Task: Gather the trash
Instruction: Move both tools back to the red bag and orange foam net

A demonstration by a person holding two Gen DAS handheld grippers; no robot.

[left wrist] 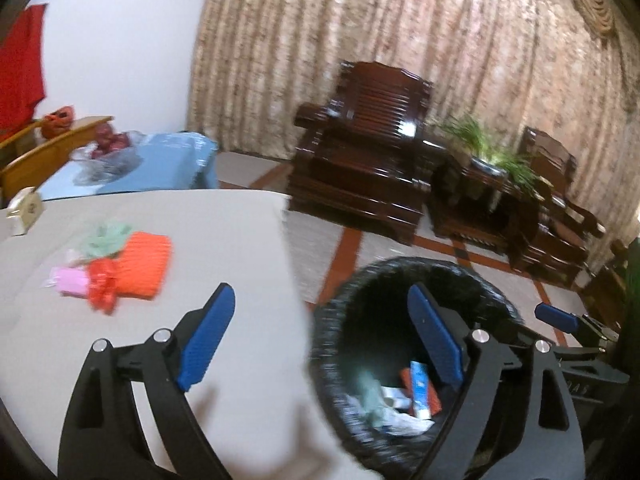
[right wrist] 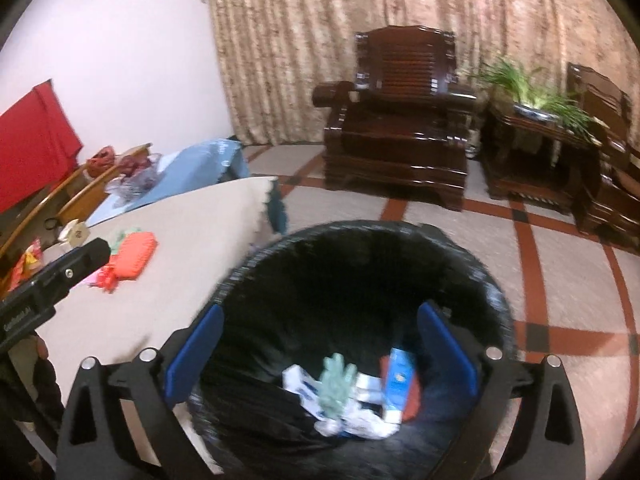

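open right tongs (right wrist: 320, 364) over black bin (right wrist: 280, 264) of trash (right wrist: 360, 396)

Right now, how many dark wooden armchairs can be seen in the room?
2. One armchair stands before the curtain, facing the bin. The second armchair is at the right edge, beyond the side table with the plant. More may be hidden outside the view.

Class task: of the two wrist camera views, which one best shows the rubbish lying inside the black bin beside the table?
The right wrist view: it looks straight down into the black plastic-lined bin, showing the crumpled pale green wrapper and blue carton clearly. In the left wrist view the same bin sits off-centre, its contents smaller, blurred and partly hidden by the gripper finger.
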